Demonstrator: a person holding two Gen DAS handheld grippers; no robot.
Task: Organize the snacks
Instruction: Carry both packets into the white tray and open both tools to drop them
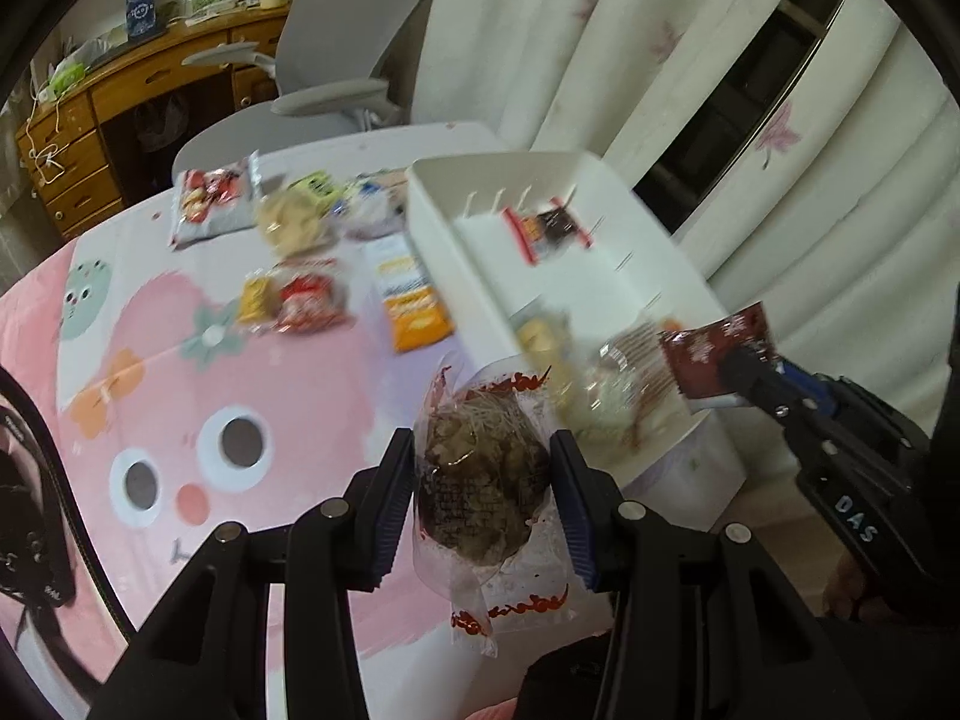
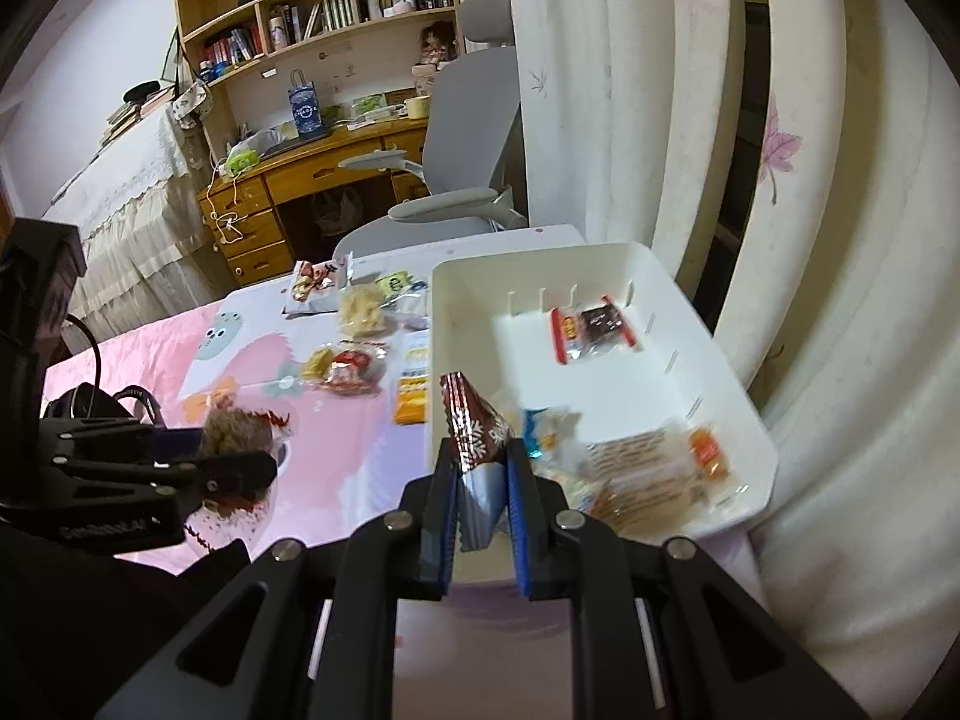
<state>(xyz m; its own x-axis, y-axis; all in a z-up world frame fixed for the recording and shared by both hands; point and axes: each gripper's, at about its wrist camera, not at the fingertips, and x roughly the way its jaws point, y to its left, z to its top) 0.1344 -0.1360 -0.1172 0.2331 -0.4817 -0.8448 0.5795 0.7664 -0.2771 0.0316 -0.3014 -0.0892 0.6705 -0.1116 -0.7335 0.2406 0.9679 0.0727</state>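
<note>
A: From where is the scene viewed?

B: Each view is taken from a wrist, close above the worktop [image 1: 336, 396], angled steeply downward past its own tool.

A: What is shared?

B: The white bin [image 1: 438, 252] [image 2: 744, 420], scattered snacks, grey chair [image 2: 468, 120] and wooden desk [image 1: 120, 96] are seen in both.

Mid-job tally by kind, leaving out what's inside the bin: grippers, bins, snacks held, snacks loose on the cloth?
Grippers: 2 (left, right)
Bin: 1
Held snacks: 2 (brown snack, red packet)
Loose snacks on the cloth: 7, as far as the blur lets me tell
Total: 12
</note>
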